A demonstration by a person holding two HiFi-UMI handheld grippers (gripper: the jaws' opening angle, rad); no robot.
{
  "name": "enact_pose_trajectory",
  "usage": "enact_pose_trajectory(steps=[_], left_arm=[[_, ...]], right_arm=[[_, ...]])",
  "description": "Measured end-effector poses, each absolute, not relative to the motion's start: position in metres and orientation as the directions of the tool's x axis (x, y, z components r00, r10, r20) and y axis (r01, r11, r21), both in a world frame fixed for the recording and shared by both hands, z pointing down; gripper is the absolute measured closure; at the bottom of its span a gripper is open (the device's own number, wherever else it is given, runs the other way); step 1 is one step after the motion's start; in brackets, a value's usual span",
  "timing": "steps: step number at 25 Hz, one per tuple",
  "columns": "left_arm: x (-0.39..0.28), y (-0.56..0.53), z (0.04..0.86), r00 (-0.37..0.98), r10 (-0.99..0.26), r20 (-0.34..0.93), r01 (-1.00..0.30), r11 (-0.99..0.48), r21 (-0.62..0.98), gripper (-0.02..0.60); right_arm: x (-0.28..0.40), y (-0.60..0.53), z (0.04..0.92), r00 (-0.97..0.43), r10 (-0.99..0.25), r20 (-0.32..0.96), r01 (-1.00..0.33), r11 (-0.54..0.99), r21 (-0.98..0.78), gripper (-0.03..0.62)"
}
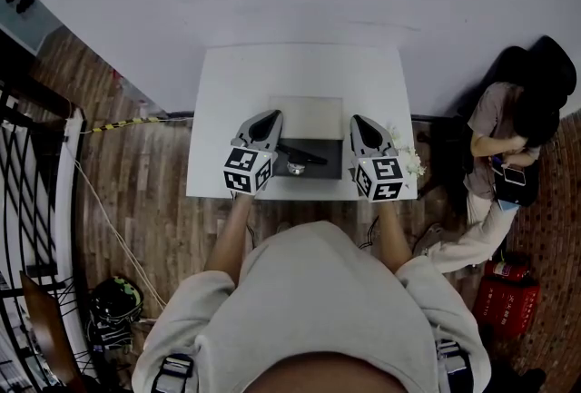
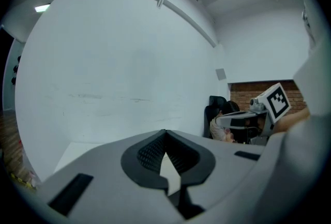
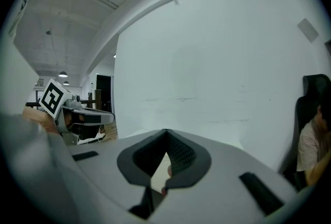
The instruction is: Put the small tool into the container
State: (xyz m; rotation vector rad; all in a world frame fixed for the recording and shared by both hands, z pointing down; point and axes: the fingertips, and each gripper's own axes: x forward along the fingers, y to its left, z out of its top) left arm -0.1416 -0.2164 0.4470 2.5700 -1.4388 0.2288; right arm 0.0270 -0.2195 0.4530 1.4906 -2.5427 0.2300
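Observation:
In the head view a small black tool with a round silver part point(image 1: 297, 164) lies on a dark grey tray point(image 1: 329, 168) at the near edge of a white table point(image 1: 236, 101). Behind the tray stands a pale grey box-like container point(image 1: 309, 116). My left gripper point(image 1: 270, 118) hovers just left of the tray and my right gripper point(image 1: 358, 122) just right of it, both pointing away from me. Each is shut with nothing between the jaws. In the left gripper view the left gripper's point(image 2: 165, 133) jaw tips touch. The right gripper view shows the same for the right gripper point(image 3: 166, 133). Neither gripper view shows the tool.
A white wall rises right behind the table. A seated person point(image 1: 507, 155) is on the right, with a red fire extinguisher point(image 1: 507, 296) on the floor nearby. Small white flowers point(image 1: 410, 162) sit at the table's right edge. A black railing point(image 1: 32, 191) stands at the left.

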Motion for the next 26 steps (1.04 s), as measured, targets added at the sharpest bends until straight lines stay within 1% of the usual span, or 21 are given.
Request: enact_pose_trajectory(steps=[26], left_arm=[[-0.140, -0.211, 0.456, 0.522, -0.822, 0.229, -0.853, -0.505, 0.131, 0.574]], right_arm=[[0.029, -0.210, 0.470, -0.476, -0.838, 0.267, -0.876, 0.477, -0.065, 0.595]])
